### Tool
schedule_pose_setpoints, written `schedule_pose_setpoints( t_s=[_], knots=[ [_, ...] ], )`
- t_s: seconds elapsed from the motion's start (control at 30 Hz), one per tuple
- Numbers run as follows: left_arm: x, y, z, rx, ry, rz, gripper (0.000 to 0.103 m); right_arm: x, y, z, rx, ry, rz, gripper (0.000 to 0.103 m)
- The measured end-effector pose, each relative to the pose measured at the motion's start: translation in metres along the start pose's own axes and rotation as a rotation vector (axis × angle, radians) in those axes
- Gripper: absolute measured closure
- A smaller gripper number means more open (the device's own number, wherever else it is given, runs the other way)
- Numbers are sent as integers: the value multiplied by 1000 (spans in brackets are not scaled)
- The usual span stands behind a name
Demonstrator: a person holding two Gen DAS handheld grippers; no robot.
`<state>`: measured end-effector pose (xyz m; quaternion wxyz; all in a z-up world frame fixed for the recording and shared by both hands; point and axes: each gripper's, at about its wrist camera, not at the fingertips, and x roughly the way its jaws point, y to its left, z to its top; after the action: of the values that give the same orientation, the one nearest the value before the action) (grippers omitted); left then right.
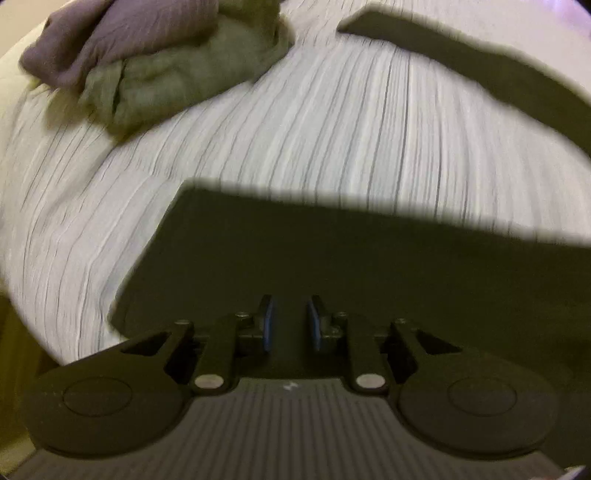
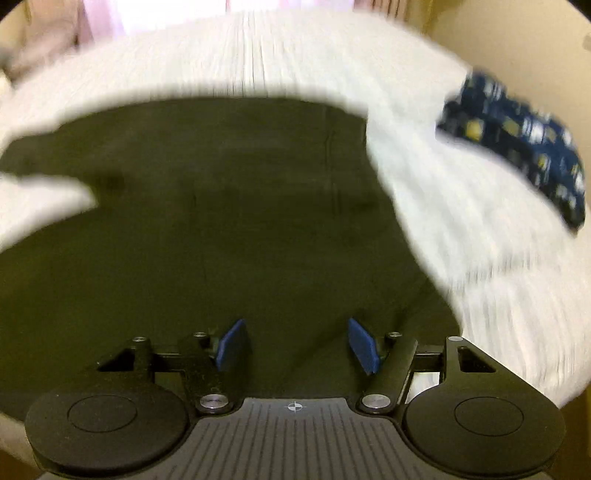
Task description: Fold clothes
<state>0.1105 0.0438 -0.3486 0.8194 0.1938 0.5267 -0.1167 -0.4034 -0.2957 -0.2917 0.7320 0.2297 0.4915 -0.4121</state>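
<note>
A dark olive garment (image 1: 332, 251) lies spread flat on the white striped bedcover (image 1: 295, 129). One part of it, a long strip (image 1: 461, 62), reaches across the upper right. My left gripper (image 1: 291, 321) hovers low over its near edge, its blue pads a narrow gap apart and nothing seen pinched between them. In the right wrist view the same dark garment (image 2: 221, 203) fills the middle of the frame. My right gripper (image 2: 295, 343) stands wide open over the garment's near part, with only flat cloth showing between the pads. Both views are motion-blurred.
A folded purple cloth (image 1: 110, 37) rests on a folded green one (image 1: 177, 77) at the far left of the bed. A blue patterned garment (image 2: 517, 144) lies to the right on the bedcover (image 2: 258, 55). Pinkish curtains (image 2: 147, 11) hang beyond the bed.
</note>
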Motion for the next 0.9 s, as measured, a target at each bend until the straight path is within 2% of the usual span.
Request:
schedule_pose_setpoints(
  t_s=[0.07, 0.13, 0.23, 0.33, 0.4, 0.57, 0.9],
  knots=[
    [-9, -4, -5, -28, 29, 26, 84, -7, -12, -4, 84, -1, 28, 39],
    [-30, -3, -11, -74, 67, 19, 84, -21, -22, -2, 145, 8, 54, 39],
    [-77, -10, -30, -91, 82, 2, 84, -39, -22, 3, 86, 75, 11, 38],
    [-131, -33, -56, -58, 35, -28, 83, -58, -18, -5, 20, 129, 39, 38],
    [-164, -51, -74, -33, 12, -47, 80, -75, -14, -15, 2, 120, 100, 38],
    [-235, -82, -108, 3, -41, -94, 79, -135, -15, -33, -57, 76, 187, 38],
    [-359, -116, -160, 48, -178, -127, 73, -227, -43, -61, -125, 10, 216, 38]
  ],
)
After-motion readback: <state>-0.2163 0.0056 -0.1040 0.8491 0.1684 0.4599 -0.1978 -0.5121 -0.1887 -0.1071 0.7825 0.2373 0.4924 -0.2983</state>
